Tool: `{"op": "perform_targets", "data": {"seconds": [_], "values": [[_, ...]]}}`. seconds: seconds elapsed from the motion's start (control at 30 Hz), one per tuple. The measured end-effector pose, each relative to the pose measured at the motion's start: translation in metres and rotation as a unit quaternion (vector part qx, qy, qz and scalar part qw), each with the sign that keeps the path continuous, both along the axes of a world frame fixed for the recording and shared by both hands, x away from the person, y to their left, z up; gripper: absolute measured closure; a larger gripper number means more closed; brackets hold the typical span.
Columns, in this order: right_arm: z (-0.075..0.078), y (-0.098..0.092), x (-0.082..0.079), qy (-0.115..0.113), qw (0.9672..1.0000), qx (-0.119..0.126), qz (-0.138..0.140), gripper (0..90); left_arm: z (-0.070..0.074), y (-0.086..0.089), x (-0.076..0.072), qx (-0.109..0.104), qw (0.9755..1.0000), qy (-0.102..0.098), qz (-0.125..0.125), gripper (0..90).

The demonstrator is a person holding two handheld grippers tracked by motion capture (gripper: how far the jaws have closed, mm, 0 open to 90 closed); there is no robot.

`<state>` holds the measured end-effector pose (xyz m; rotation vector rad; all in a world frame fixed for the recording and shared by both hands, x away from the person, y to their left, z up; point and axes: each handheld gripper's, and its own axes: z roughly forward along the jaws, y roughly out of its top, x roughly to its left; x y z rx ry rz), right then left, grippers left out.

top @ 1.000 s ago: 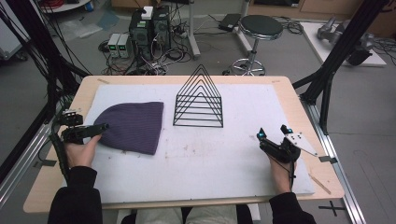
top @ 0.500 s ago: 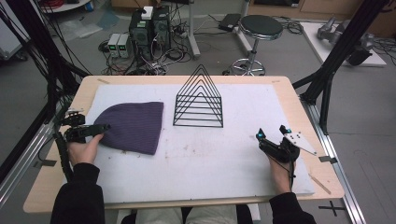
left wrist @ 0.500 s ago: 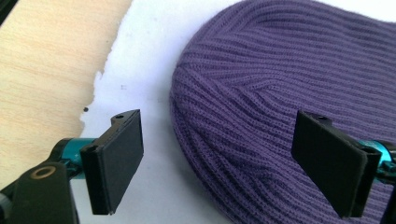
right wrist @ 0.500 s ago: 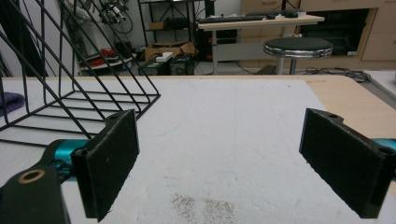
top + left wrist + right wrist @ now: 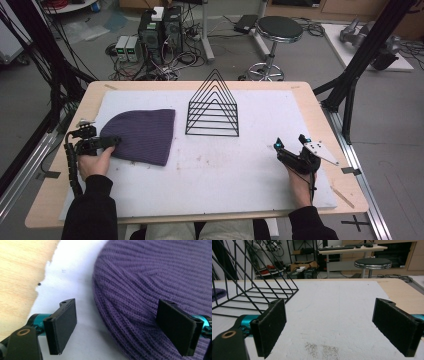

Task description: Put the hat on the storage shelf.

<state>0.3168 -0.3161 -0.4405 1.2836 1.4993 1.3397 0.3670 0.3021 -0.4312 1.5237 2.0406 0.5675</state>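
One purple beanie point(image 5: 140, 136) lies flat on the white foam mat point(image 5: 225, 175) of the bench, and I see its rounded edge between the wide-apart jaws of my left hand-held gripper point(image 5: 122, 327). The knit is ribbed, soft and thick. My right hand-held gripper point(image 5: 332, 327) is open too, holding nothing, and a black wire rack point(image 5: 249, 287) of triangle shape stands ahead to its left.

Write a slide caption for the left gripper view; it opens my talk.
Open left tool straddling the rounded edge of a purple knit beanie on the white mat.
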Motion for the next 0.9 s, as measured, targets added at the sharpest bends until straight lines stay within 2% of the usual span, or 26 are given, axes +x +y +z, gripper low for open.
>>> {"op": "perform_targets", "data": {"seconds": [0.13,0.2,0.23,0.3,0.37,0.53,0.6,0.63,0.67,0.7,0.77,0.83,0.9], "values": [[0.0001,-0.0007,0.0003,-0.004,1.0000,-0.004,-0.001,11.2,-0.0004,-0.0035,0.0016,0.005,1.0000,0.000,0.001,19.1],[0.0001,0.0000,0.0002,-0.002,1.0000,0.000,0.000,11.2,-0.0008,-0.0050,0.0019,0.007,1.0000,-0.004,0.003,23.3],[0.0001,0.0000,0.0002,-0.002,1.0000,0.000,0.000,11.2,-0.0004,-0.0058,0.0018,0.012,0.9999,-0.003,-0.002,23.3],[0.0001,-0.0007,0.0004,-0.005,1.0000,-0.004,-0.001,11.2,-0.0009,-0.0075,0.0016,0.021,0.9997,-0.004,-0.009,29.3],[0.0001,0.0001,0.0000,-0.001,1.0000,0.000,-0.001,11.2,-0.0010,-0.0082,0.0016,0.021,0.9997,-0.007,-0.011,30.7],[0.0007,0.0033,-0.0003,-0.005,0.9998,-0.019,0.004,11.2,-0.0012,-0.0097,0.0012,0.024,0.9994,-0.013,-0.021,41.0],[0.0010,0.0040,0.0000,-0.008,0.9997,-0.025,0.004,11.2,-0.0009,-0.0094,0.0010,0.014,0.9994,-0.017,-0.026,47.5],[0.0008,0.0037,0.0002,-0.007,0.9997,-0.024,0.005,11.2,-0.0007,-0.0089,0.0011,0.008,0.9994,-0.019,-0.029,57.2],[0.0010,0.0038,0.0001,-0.006,0.9998,-0.020,0.004,11.2,-0.0007,-0.0079,0.0014,-0.001,0.9993,-0.020,-0.031,62.7],[0.0010,0.0038,0.0001,-0.006,0.9998,-0.020,0.004,11.2,-0.0007,-0.0067,0.0016,-0.010,0.9992,-0.021,-0.033,62.7],[0.0011,0.0027,0.0000,-0.008,0.9998,-0.019,0.003,11.2,-0.0011,-0.0045,0.0022,-0.028,0.9987,-0.024,-0.035,68.8],[0.0011,0.0025,-0.0001,-0.008,0.9998,-0.017,0.003,11.2,-0.0017,-0.0028,0.0021,-0.036,0.9982,-0.027,-0.040,74.9],[0.0010,0.0024,0.0000,-0.007,0.9998,-0.019,0.002,11.2,-0.0018,-0.0009,0.0021,-0.044,0.9977,-0.028,-0.044,76.8]]}}
